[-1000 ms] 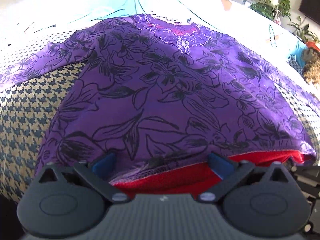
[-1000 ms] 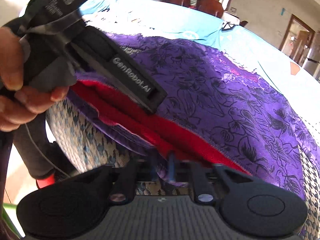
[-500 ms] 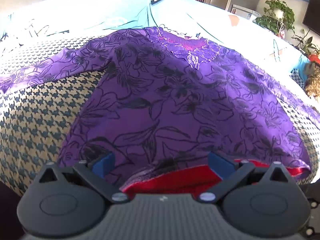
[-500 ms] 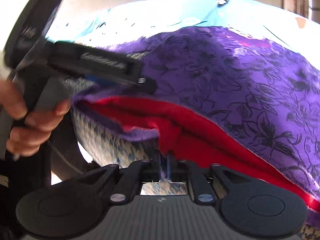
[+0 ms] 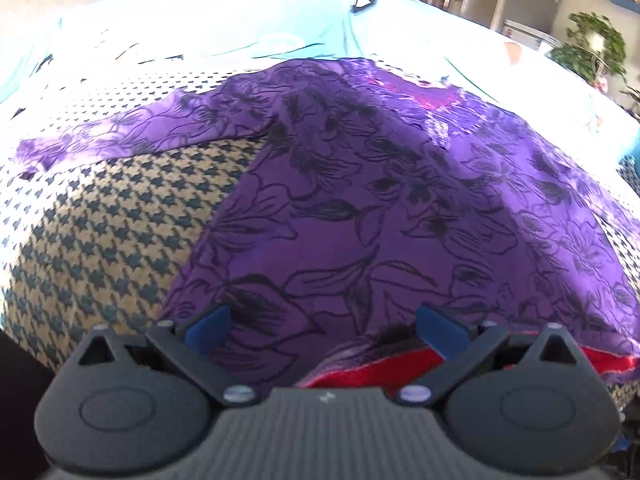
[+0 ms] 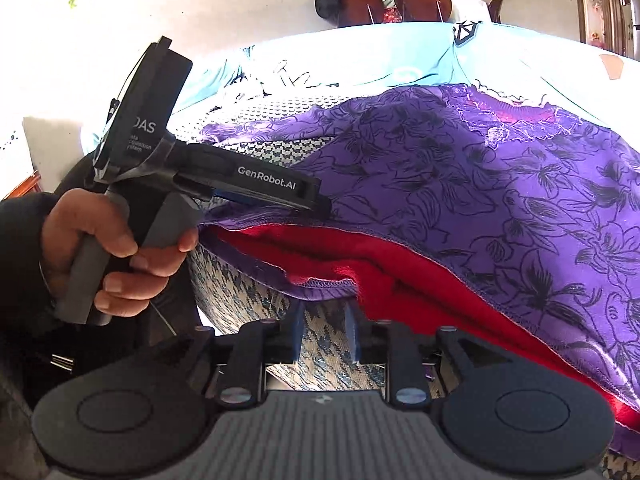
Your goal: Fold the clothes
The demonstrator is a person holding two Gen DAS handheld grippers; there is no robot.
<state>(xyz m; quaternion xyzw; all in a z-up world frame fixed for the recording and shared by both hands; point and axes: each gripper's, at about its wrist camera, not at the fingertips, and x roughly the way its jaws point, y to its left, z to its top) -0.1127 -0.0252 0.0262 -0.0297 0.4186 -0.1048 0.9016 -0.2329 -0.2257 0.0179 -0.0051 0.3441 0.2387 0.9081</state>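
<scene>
- The right tongs [image 6: 322, 330] are opening; only houndstooth cloth [image 6: 320, 344] shows in the narrow gap, nothing pinched.
- Just beyond their tips lies the purple flowered top [image 6: 480, 184], its hem turned up to show a red lining [image 6: 420, 280].
- The left tongs [image 5: 324, 324], held by a hand [image 6: 116, 256], stand wide over the hem, gripping nothing.
- The top lies spread flat, one sleeve [image 5: 120, 136] stretched sideways.
- Behind it lies a light blue garment [image 5: 280, 40].
</scene>
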